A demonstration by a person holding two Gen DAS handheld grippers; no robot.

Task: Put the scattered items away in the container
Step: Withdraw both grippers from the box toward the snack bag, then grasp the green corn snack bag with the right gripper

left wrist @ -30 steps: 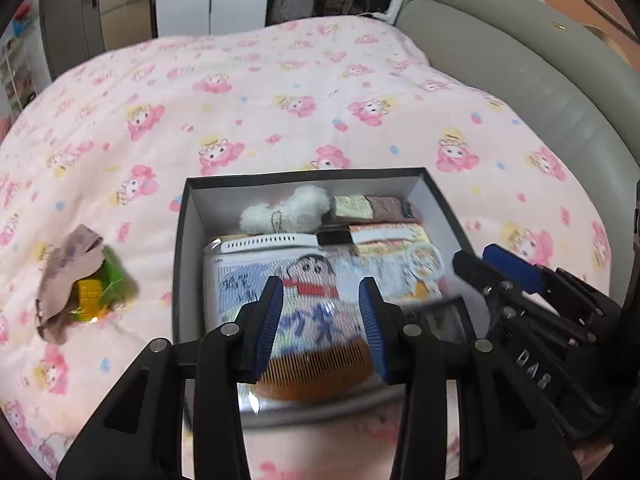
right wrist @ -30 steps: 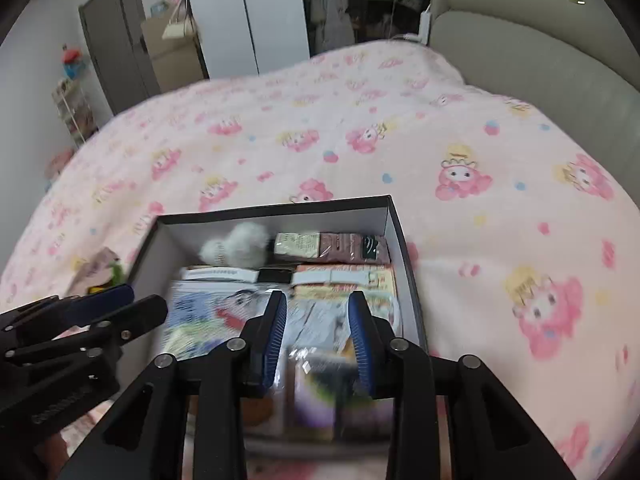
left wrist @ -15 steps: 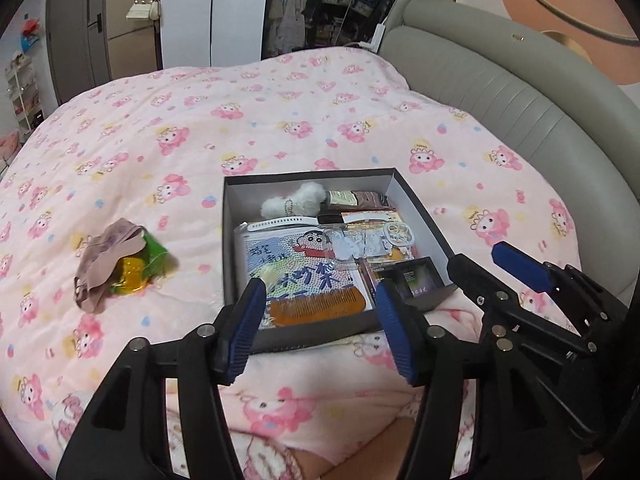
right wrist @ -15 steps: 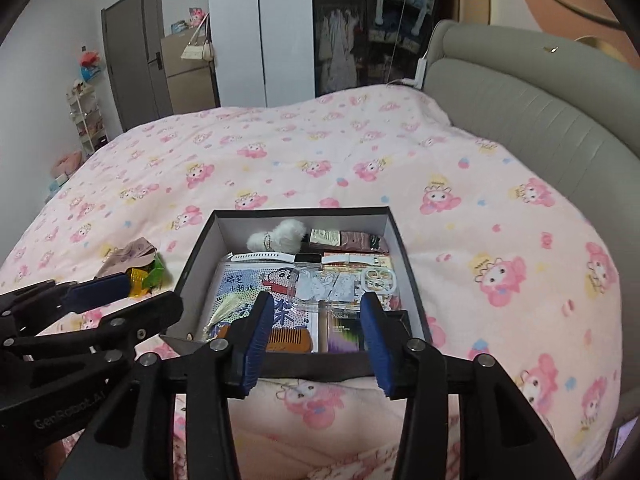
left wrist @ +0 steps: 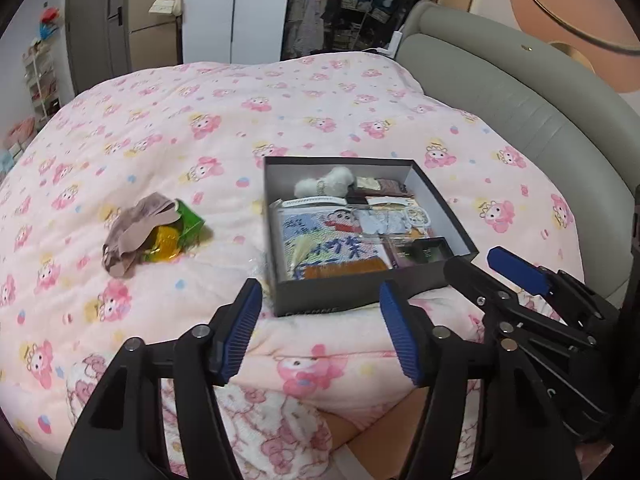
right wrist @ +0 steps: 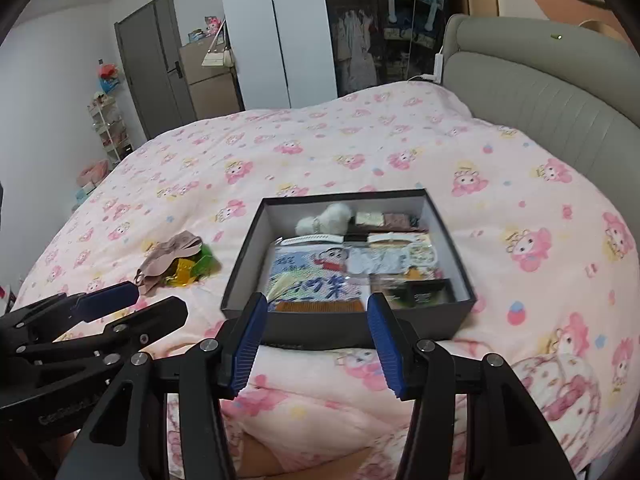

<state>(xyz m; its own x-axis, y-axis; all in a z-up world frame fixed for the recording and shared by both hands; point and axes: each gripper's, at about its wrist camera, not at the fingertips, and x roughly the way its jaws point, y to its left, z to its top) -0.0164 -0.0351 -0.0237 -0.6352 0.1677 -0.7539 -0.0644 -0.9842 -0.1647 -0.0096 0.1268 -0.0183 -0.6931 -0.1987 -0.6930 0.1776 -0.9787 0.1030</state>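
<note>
A black box (left wrist: 320, 304) (right wrist: 352, 326) lies on the pink bed, filled with a cartoon pouch (left wrist: 324, 236), a brown comb (left wrist: 346, 268), a white plush bow (left wrist: 326, 186) and several small packets. Left of it, loose on the quilt, a beige sock (left wrist: 132, 232) (right wrist: 168, 258) covers green and yellow wrappers (left wrist: 176, 234). My left gripper (left wrist: 320, 336) hovers in front of the box's near wall, its jaws still opening with nothing between them. My right gripper (right wrist: 316, 338) hangs just before the same wall, jaws also opening and empty. Each gripper shows at the edge of the other's view.
A grey padded headboard (left wrist: 500, 92) curves along the right side of the bed. A wardrobe, doors and shelves stand at the far end of the room. A person's leg in a pink patterned garment (left wrist: 248, 420) lies under the grippers.
Both grippers have pulled back and up out of the box toward me while their jaws widened. The comb and the small dark packet stay in the box's near end.
</note>
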